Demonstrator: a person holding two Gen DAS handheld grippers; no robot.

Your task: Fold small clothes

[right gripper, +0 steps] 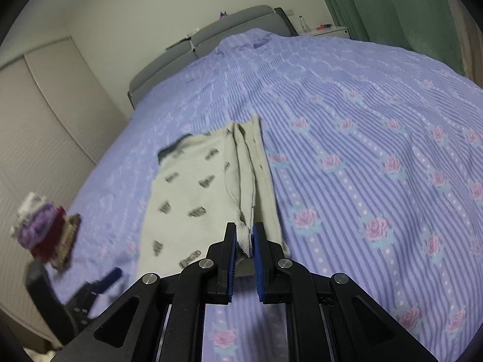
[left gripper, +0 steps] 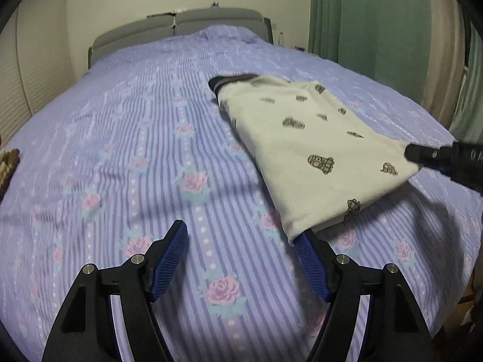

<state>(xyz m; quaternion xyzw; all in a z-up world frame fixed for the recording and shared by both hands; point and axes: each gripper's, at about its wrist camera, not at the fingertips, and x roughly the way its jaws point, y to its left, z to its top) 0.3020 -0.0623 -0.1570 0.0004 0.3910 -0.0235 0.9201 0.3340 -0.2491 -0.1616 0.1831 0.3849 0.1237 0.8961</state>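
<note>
Garment (left gripper: 302,147) lies on the bed (left gripper: 120,150); my right gripper (right gripper: 245,241) pinches its near hem corner, left gripper (left gripper: 241,259) gapes empty beside its other corner; I'd grab that corner, then lift both evenly

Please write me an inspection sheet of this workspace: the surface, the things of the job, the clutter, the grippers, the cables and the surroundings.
Surface: bed under a purple striped cover with roses, slightly wrinkled.
Job's things: cream printed garment, partly folded, dark collar at its far end, lying on the cover.
Clutter: small stack of folded clothes at the bed's left edge.
Grippers: left gripper open, nothing between its pads, one finger at the garment's near corner; right gripper shut on the garment's edge.
Cables: nothing seen.
Surroundings: grey headboard, green curtain, bottle on a bedside stand, pale wardrobe doors.
</note>
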